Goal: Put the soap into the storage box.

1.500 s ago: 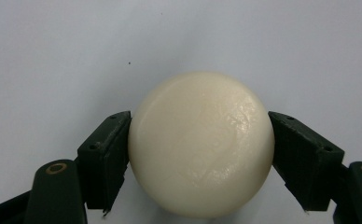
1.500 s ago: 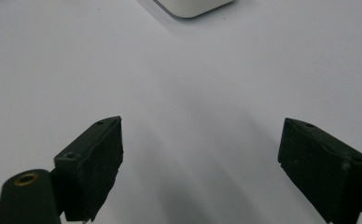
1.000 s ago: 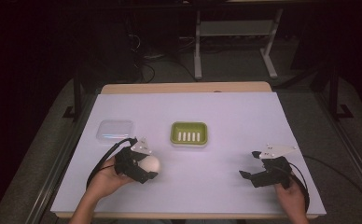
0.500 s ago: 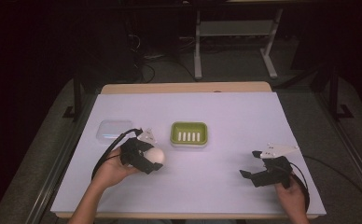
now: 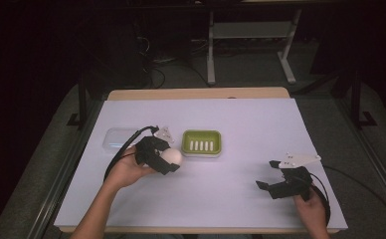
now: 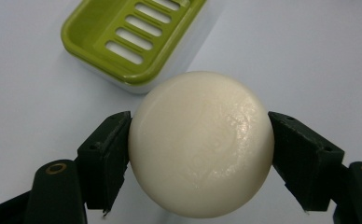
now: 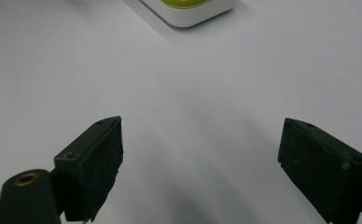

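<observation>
A cream-coloured round soap (image 6: 200,143) is clamped between the two black jaws of the left hand-held gripper (image 5: 167,160), one jaw pressed against each side of it. In the high view the soap (image 5: 171,157) is held above the white-covered bench (image 5: 241,119), just to the left of a green soap dish (image 5: 201,143) and apart from it. In the left gripper view the slotted green tray of the dish (image 6: 131,39) is seen beyond the soap, seated in a white base. A clear plastic lid (image 5: 118,139) lies on the bench beside the left hand (image 5: 129,172), on the side away from the dish.

The right hand-held gripper (image 5: 269,175) is held near the right front corner of the bench, well apart from the dish, with the right hand (image 5: 311,209) behind it. Its jaws are spread wide with nothing between them, and bare bench surface is seen through the gap in the right gripper view (image 7: 202,163). A corner of the dish's white base (image 7: 188,11) appears at the top of that view.
</observation>
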Tool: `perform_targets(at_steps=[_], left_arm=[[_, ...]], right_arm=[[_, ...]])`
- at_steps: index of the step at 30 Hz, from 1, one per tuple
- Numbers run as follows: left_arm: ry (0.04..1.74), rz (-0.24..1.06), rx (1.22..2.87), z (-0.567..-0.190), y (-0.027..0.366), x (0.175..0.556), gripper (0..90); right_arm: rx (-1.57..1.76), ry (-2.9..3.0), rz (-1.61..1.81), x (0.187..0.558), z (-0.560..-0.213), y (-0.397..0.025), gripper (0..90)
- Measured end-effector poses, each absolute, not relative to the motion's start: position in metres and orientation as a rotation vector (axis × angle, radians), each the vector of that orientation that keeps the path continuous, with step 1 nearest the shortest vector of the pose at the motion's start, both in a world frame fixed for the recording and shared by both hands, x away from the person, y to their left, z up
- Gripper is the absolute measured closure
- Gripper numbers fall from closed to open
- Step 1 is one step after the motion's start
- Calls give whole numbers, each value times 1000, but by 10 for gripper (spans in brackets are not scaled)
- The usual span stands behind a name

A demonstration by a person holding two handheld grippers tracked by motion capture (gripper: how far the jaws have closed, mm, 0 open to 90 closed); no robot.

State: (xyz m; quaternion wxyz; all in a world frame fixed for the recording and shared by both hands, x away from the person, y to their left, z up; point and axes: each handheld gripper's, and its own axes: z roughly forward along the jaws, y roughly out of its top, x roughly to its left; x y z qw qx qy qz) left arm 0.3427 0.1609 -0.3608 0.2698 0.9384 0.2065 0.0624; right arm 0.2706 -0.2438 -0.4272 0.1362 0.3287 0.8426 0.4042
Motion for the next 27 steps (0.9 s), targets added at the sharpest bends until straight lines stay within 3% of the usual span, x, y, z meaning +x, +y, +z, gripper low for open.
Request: perform_targets(at_steps=[27], left_arm=[[540, 150, 2528, -352, 135, 370, 249]], right_arm=[[948, 2425, 1178, 271, -426, -246, 132]])
